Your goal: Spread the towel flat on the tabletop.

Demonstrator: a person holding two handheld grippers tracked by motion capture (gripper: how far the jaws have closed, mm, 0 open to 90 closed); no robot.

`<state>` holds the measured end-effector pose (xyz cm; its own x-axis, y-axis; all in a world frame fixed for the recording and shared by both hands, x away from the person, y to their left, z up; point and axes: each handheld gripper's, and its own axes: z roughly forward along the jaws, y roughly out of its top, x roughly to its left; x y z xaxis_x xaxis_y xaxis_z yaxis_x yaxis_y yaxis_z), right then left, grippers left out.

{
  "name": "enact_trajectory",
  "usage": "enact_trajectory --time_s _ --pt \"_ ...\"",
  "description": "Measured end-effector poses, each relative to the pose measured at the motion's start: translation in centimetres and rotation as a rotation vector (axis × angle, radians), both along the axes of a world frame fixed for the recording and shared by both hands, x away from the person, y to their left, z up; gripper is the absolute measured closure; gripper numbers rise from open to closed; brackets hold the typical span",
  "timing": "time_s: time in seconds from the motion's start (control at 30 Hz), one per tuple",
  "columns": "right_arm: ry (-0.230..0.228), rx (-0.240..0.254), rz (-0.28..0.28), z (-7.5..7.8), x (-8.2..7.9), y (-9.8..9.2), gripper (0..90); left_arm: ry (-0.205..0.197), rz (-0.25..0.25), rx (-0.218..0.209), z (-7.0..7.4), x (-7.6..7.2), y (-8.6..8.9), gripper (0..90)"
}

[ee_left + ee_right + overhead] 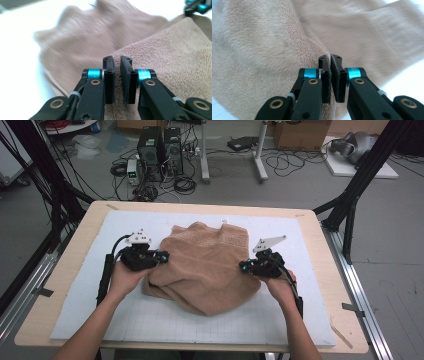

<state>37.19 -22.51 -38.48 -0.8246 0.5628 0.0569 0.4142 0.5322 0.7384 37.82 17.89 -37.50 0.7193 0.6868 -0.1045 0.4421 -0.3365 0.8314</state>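
Two grippers — left gripper [162, 256], right gripper [243, 266] — fingers pinched on brown towel [207, 270], white mat [75, 310], table [65, 255].

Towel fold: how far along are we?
Done: the brown towel lies bunched and partly doubled over on the white mat. In hand: the left gripper and right gripper are each shut on a side edge of it. Left: it is rumpled, with no neat, flat fold yet.

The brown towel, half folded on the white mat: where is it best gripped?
Grip the brown towel at its doubled side edges, one from the left, one from the right. Those edges lie raised and reachable, which likely suits thin fingers better than the flat middle.
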Motion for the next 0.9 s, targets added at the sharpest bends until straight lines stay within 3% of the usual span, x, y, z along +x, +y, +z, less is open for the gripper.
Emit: enact_trajectory --time_s 0.07,0.13,0.2,0.23,0.3,0.4,0.5,0.6,0.77,0.9 --pt "0.002 -0.014 -0.039 -0.1 1.3 -0.2 87.2 0.028 0.024 0.017 -0.5 1.6 -0.5 81.7" --pt "0.023 -0.020 -0.072 -0.8 2.3 -0.2 87.2 0.064 0.033 0.062 -1.7 2.9 -1.0 81.1" --pt "0.059 -0.046 -0.094 -2.0 3.3 0.2 87.1 0.103 0.044 0.081 -2.8 3.6 -1.1 78.4" --pt "0.068 -0.057 -0.095 -2.4 3.6 0.3 87.0 0.128 0.045 0.079 -3.3 3.9 -1.0 76.3" --pt "0.082 -0.088 -0.093 -3.1 4.0 0.7 86.2 0.128 0.052 0.072 -3.3 4.0 -0.9 68.7" --pt "0.073 -0.081 -0.088 -3.1 3.9 0.8 79.1 0.094 0.054 0.040 -2.2 3.3 -0.1 59.3" --pt "0.041 -0.029 -0.101 -2.0 3.3 0.2 70.1 0.057 0.045 0.015 -1.0 2.3 0.7 55.7" --pt "0.008 0.019 -0.074 -0.6 2.0 -0.1 66.7 0.041 0.022 -0.007 -0.1 1.2 1.2 53.4" --pt "-0.022 0.022 0.017 1.3 -1.1 0.3 62.1 0.003 -0.042 -0.015 0.8 -1.3 1.2 50.1" --pt "-0.024 0.025 0.057 0.9 -3.2 0.5 59.6 -0.014 -0.100 0.017 0.4 -3.5 0.8 48.6"
